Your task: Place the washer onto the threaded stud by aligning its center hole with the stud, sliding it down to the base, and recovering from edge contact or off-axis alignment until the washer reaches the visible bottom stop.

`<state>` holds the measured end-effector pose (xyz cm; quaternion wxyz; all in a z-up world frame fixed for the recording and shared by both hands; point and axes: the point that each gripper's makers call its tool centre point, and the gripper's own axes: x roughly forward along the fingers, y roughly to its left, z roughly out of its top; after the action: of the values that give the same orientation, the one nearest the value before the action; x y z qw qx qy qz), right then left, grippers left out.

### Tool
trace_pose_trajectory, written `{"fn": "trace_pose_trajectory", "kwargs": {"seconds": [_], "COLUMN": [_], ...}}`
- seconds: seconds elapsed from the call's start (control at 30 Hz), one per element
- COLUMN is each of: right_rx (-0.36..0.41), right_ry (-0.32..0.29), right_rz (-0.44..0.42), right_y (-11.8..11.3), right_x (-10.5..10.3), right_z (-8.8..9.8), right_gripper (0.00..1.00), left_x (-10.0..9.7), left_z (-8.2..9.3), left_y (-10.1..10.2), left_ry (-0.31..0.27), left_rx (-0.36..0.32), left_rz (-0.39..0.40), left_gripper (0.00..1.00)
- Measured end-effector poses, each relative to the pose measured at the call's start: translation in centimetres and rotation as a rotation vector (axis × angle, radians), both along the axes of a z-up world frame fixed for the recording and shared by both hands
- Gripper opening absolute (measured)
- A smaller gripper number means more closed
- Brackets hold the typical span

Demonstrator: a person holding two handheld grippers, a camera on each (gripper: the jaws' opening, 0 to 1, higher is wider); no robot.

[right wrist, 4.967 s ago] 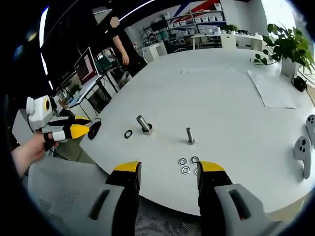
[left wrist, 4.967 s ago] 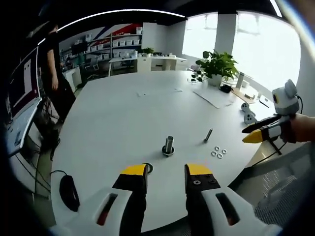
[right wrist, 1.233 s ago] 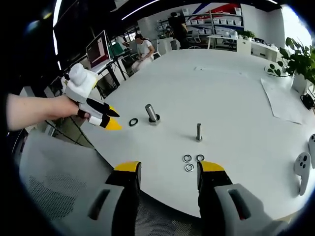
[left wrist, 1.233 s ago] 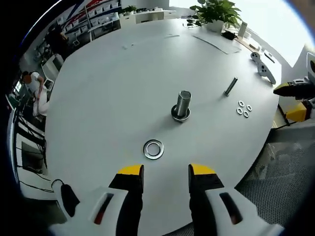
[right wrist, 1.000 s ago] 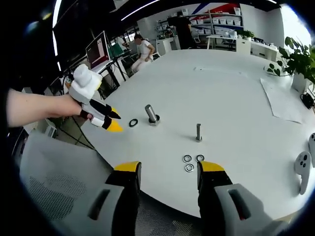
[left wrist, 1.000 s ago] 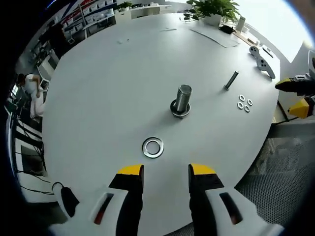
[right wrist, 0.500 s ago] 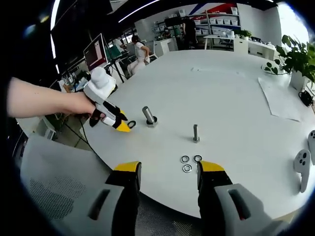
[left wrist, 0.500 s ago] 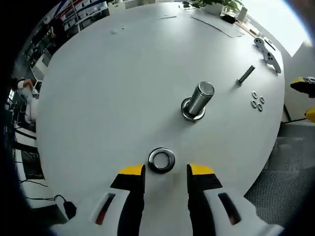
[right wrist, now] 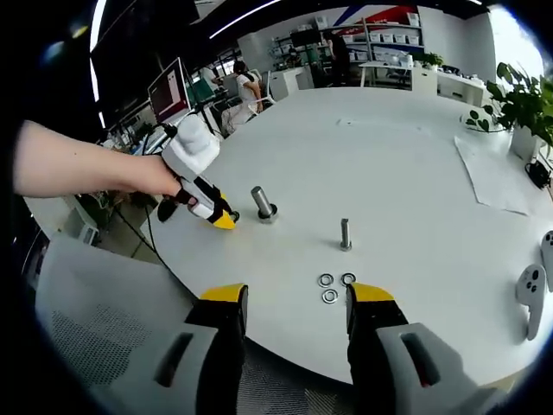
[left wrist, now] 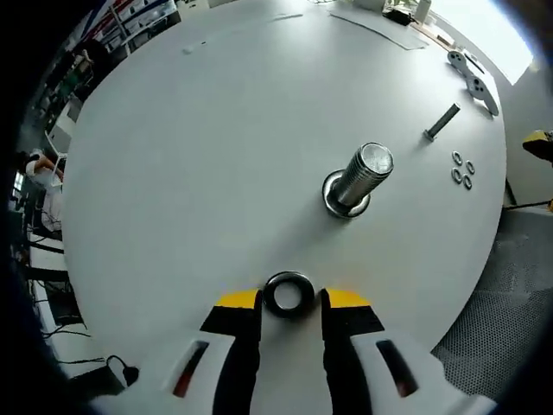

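Note:
A dark metal washer point(left wrist: 289, 280) lies flat on the white table point(left wrist: 199, 147), right between the yellow tips of my left gripper point(left wrist: 291, 301), which is open around it. Beyond it the thick threaded stud point(left wrist: 359, 175) stands upright on its wide base. In the right gripper view a hand holds the left gripper point(right wrist: 226, 220) with its tips down on the table just left of the stud point(right wrist: 262, 203). My right gripper point(right wrist: 298, 298) hangs open and empty off the table's near edge.
A thin bolt point(right wrist: 345, 233) stands right of the stud, with three small washers point(right wrist: 333, 286) near it. Game controllers point(right wrist: 531, 294), a sheet of paper point(right wrist: 492, 177) and a potted plant point(right wrist: 518, 104) sit farther right. People stand by desks beyond the table.
The left gripper has come down and forward to the table, so the washer now sits between its tips. The right gripper has held still.

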<state>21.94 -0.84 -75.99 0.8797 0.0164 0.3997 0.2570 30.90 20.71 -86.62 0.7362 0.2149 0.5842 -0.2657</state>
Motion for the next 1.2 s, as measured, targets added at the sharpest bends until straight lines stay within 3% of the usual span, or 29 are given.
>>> {"fn": "trace_pose_trajectory", "kwargs": {"seconds": [0.47,0.7,0.87,1.13,1.2], "right_rx": [0.003,0.006,0.010,0.016,0.018], "right_ry": [-0.002,-0.004,-0.008,-0.011,-0.011], "right_rz": [-0.004,-0.007,-0.005,-0.009,-0.011], "right_y": [-0.1,-0.1,0.0,0.1,0.0], "right_x": [0.0,0.1,0.2,0.3,0.3], "right_z": [0.1,0.2,0.3,0.4,0.4], "right_gripper": [0.48,0.48,0.48,0.48,0.48], "left_x": [-0.3,-2.1,-2.0,-2.0,-2.1], "left_z": [-0.1,-0.2,-0.1,-0.2,-0.1], "left_y": [0.2,1.2,1.2,1.2,1.1], "left_ry": [0.040,0.108,0.077,0.080,0.075], "left_rx": [0.027,0.071,0.050,0.058,0.061], "left_rz": [-0.035,-0.093,-0.125,-0.119,-0.147], "left_gripper": [0.21,0.20,0.22,0.22,0.22]}}
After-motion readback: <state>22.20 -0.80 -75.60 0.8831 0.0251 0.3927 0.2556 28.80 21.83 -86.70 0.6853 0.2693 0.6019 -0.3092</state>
